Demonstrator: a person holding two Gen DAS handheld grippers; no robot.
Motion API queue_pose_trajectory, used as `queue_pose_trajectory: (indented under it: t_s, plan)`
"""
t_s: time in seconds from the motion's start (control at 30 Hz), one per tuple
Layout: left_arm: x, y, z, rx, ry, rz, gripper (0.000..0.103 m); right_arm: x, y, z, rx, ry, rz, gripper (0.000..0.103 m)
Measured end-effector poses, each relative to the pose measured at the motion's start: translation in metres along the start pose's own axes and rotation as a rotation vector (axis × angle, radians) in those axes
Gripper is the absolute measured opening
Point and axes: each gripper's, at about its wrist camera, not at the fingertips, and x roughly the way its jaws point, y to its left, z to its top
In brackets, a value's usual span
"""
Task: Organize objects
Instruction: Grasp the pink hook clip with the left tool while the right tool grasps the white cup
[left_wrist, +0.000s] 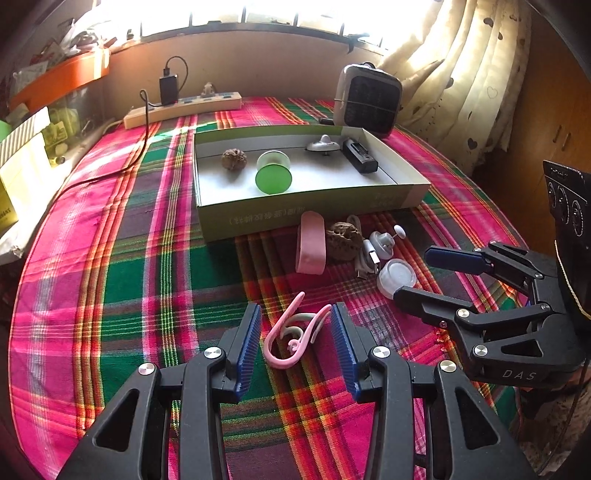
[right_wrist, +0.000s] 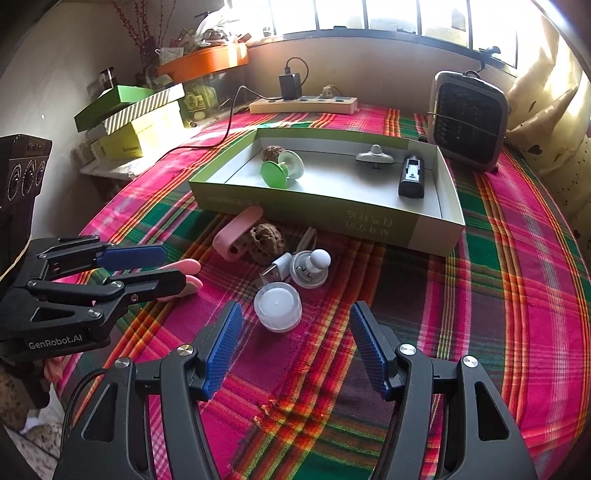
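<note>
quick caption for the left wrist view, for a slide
Left claw straddles a pink clip on the plaid cloth, pads apparently not yet touching it; green box beyond.

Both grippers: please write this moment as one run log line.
left gripper: open around pink clip | right gripper: open before white jar | green box: four items inside

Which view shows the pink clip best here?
The left wrist view: the whole pink clip lies in plain sight between the left gripper pads, curl and both arms visible. In the right wrist view only the clip's two pink tips show; the left gripper hides the rest.
</note>
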Motion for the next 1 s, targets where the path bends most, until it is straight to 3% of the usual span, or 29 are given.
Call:
queue_pose_trajectory:
  t_s: [1.0]
  plan:
    - [0.010,0.003,-0.002,0.001,0.022,0.022,0.037,0.016,0.015,0.002,-0.050,0.053,-0.062,0.061]
